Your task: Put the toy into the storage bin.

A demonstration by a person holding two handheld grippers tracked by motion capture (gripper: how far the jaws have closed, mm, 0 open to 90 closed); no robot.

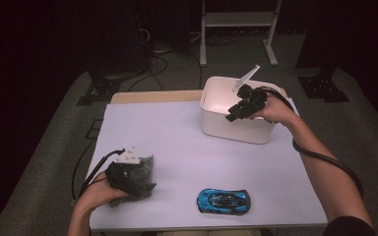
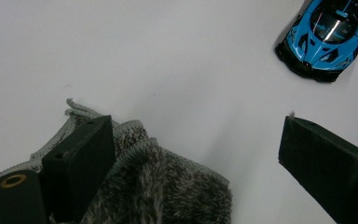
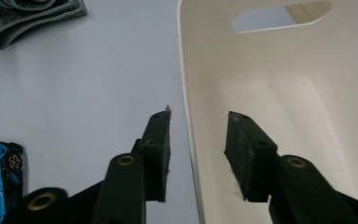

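- Black jaws of the right gripper (image 3: 196, 154) straddle the near wall of the white bin (image 3: 279, 107), one outside and one inside; a gap shows on both sides of the wall, so the pads do not yet press it.
- Seen from the high view, that right gripper (image 1: 237, 112) sits at the bin's front rim, and the bin (image 1: 211, 123) stands toward the far right of the table (image 1: 177, 142). It looks empty inside.
- At the near left corner, the left gripper (image 2: 193, 154) stands wide over a grey fuzzy cloth (image 2: 168, 191); one jaw rests on the cloth, the other is clear of it, and nothing is clamped.
- Nearby on the front edge lies a blue toy car (image 1: 223, 201), apart from both grippers.
- Risk: the bin wall is thin and smooth, so a squeeze taken this close to the rim may slip off, or a pull may tip the light bin rather than slide it.
- Risk: dragging the bin toward the car could knock the car off the front edge.
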